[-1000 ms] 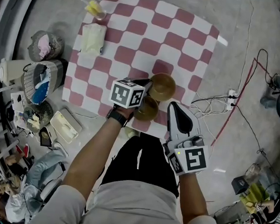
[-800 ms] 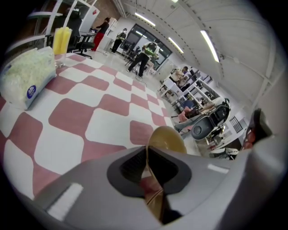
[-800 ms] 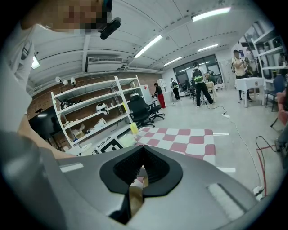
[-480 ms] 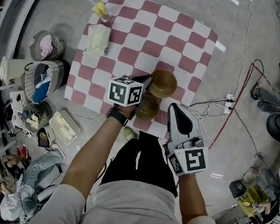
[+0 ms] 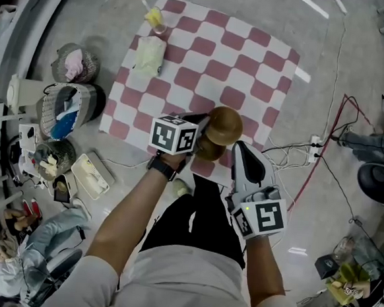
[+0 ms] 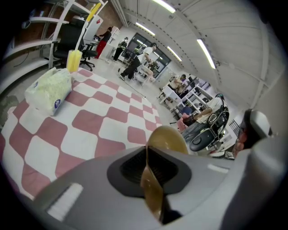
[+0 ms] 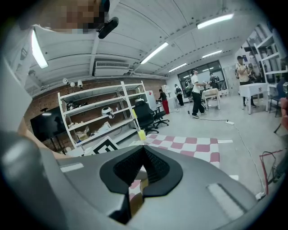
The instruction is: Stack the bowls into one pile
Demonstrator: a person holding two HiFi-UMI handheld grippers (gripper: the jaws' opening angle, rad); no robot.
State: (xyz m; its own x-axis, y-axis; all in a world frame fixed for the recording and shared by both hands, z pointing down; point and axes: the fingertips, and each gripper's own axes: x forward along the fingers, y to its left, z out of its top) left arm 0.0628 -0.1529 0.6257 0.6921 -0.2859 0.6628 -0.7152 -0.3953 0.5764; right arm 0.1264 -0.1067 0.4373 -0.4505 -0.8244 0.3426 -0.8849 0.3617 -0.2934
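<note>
Two brown bowls sit near the front edge of the red-and-white checked table [image 5: 252, 61]. The upper bowl [image 5: 225, 122] is tipped, and its rounded outside [image 6: 170, 137] shows in the left gripper view. My left gripper [image 5: 204, 122] is shut on its rim [image 6: 147, 155]. The second bowl [image 5: 209, 151] lies just below it, partly hidden. My right gripper [image 5: 241, 147] hangs over the table's front edge, right of the bowls, with its jaws shut [image 7: 143, 152] on nothing.
A pale tissue pack [image 5: 149, 55] [image 6: 48, 89] and a yellow-topped cup [image 5: 155, 19] [image 6: 74, 60] stand at the table's far left. Baskets [image 5: 69, 105] and clutter crowd the floor on the left. Cables and a power strip [image 5: 316, 143] lie to the right.
The left gripper, still shut on the bowl's rim, has tipped that bowl so its outside now faces up. The right gripper has hardly moved.
</note>
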